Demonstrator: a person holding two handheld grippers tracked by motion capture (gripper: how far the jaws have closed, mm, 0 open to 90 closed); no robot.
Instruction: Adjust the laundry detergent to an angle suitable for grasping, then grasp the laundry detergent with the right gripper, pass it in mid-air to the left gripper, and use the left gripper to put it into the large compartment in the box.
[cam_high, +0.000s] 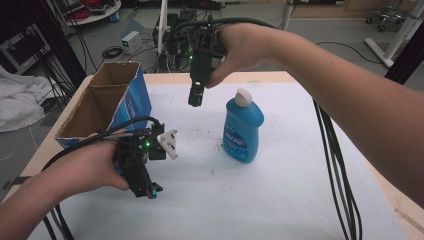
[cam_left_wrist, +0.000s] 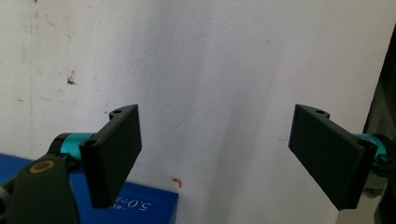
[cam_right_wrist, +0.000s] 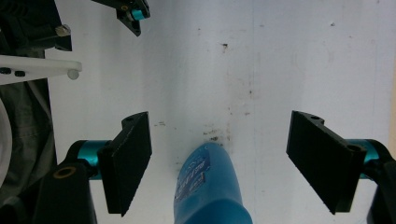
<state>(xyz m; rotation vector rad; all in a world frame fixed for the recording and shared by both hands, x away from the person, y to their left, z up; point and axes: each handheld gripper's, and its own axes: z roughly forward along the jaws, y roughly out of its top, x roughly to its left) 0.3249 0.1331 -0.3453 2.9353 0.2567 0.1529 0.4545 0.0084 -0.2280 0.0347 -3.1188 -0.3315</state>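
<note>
Right claw (cam_high: 195, 100) hangs released above the white tabletop (cam_high: 280, 190), jaws spread wide with nothing between them, pointing down just beside the blue bottle (cam_high: 243, 125) that stands upright with its white cap (cam_high: 243, 97) on. Left claw (cam_high: 150, 191) is also released and empty, held low over the tabletop just beside the open cardboard box (cam_high: 107, 102).
</note>
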